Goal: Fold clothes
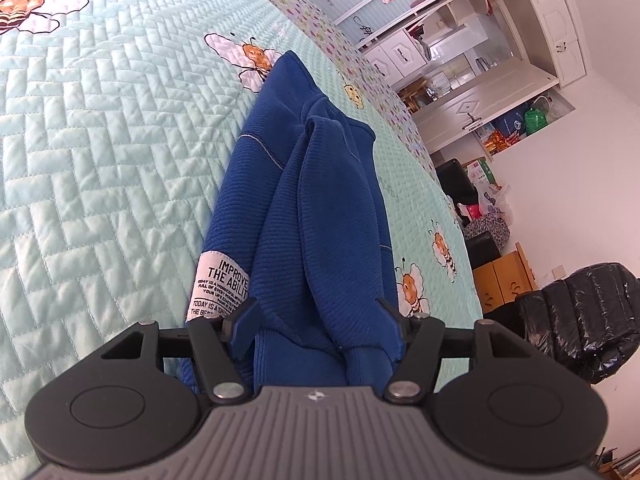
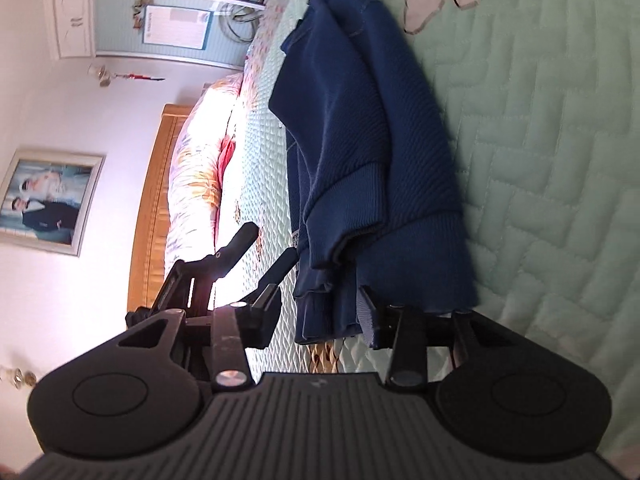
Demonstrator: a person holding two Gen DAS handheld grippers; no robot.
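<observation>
Fingers of the left gripper (image 1: 318, 322) stand spread around bunched folds of the blue sweatshirt (image 1: 320, 184); those of the right gripper (image 2: 326, 304) stand spread at its ribbed hem (image 2: 404, 236). The garment lies on the quilted bedspread (image 1: 100, 152), its white label (image 1: 222, 288) facing up, toward the bedspread's floral-bordered edge.

Bright daylight, strong fisheye bending at the edges; the right wrist view is softly blurred, with glare washing out the pillows (image 2: 200, 168) by the headboard (image 2: 154, 200)

home bedroom — quilted bee-print bedspread (image 1: 100, 152) | wooden headboard (image 2: 154, 208) | framed portrait (image 2: 48, 200) | white cabinets (image 1: 556, 20)
</observation>
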